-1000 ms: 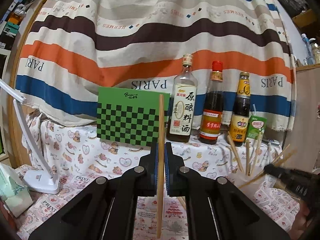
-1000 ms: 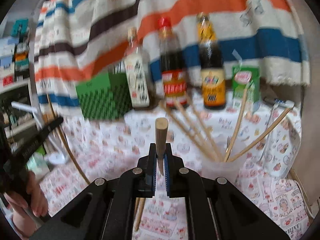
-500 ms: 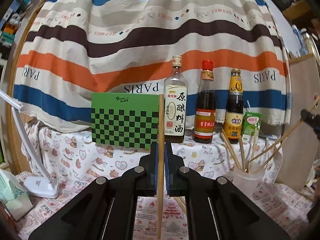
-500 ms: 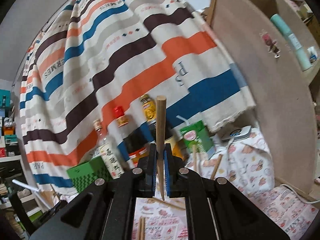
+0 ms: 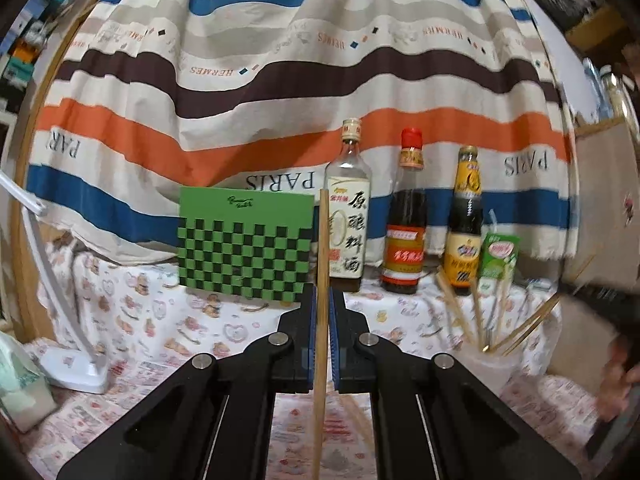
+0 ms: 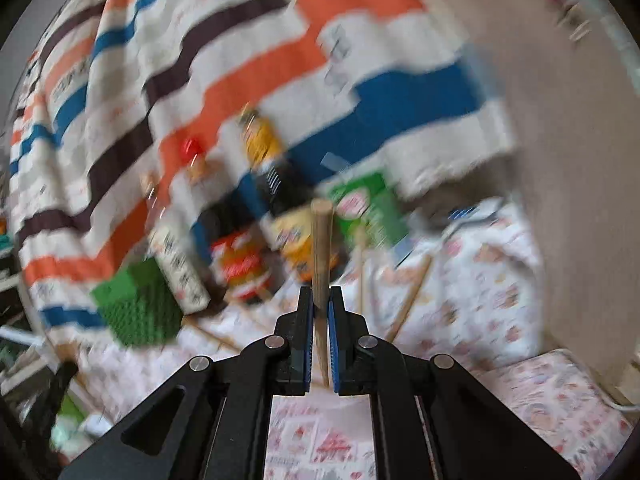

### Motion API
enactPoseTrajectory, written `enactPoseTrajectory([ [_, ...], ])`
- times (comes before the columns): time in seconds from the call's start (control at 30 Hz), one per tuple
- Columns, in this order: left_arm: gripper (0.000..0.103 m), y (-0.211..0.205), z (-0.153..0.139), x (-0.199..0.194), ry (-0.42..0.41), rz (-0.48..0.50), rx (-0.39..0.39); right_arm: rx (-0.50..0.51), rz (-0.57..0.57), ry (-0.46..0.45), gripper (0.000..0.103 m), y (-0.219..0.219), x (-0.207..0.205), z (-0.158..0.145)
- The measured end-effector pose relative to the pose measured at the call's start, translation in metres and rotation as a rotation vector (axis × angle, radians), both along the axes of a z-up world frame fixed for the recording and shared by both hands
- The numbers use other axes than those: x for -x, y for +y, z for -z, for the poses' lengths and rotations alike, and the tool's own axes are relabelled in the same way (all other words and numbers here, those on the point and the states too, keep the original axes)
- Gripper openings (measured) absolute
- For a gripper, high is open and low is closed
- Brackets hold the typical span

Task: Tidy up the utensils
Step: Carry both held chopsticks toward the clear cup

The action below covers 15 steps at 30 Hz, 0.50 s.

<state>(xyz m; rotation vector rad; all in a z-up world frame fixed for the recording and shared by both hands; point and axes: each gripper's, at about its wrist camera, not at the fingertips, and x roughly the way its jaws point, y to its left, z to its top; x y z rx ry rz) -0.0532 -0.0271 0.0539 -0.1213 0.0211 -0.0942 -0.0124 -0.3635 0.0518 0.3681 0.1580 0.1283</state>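
Both clamped: left gripper [image 5: 323, 312] pinching a thin chopstick [image 5: 322, 240] upright mid-shaft, right gripper [image 6: 321, 312] pinching a thicker chopstick [image 6: 321, 248] near its blunt end; light, stiff, slippery, likely to pivot.

Left gripper [image 5: 322, 320] level, jaws clamped on an upright chopstick [image 5: 322, 264]. Right gripper [image 6: 321, 320] pointing slightly downward, jaws clamped on a thicker chopstick [image 6: 321, 256] that stands up between them; right wrist view motion-blurred.

Both wrist views level, facing shared bottles [image 5: 404, 216], low
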Motion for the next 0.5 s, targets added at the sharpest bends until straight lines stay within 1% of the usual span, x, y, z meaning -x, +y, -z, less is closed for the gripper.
enactPoseTrajectory([
  [0.03, 0.005, -0.002, -0.002, -0.003, 0.004, 0.012, 0.014, 0.017, -0.031, 0.026, 0.008, 0.001, -0.009, 0.003],
  [0.13, 0.005, -0.018, -0.012, -0.017, 0.04, 0.055, 0.026, 0.038, -0.041, 0.077, 0.009, 0.0, -0.025, 0.015],
  [0.2, 0.005, -0.031, -0.024, -0.022, 0.035, 0.094, 0.04, 0.036, -0.039, 0.102, 0.009, -0.002, -0.031, 0.021],
  [0.3, 0.005, -0.051, -0.045, -0.026, 0.005, 0.151, 0.073, -0.015, -0.068, 0.123, 0.009, -0.009, -0.036, 0.026],
  [0.4, 0.005, -0.076, -0.068, -0.028, -0.048, 0.192, 0.073, -0.067, -0.081, 0.142, 0.009, -0.016, -0.038, 0.027],
  [0.5, 0.005, -0.101, -0.087, -0.032, -0.097, 0.219, 0.065, -0.109, -0.085, 0.136, 0.011, -0.024, -0.035, 0.024],
])
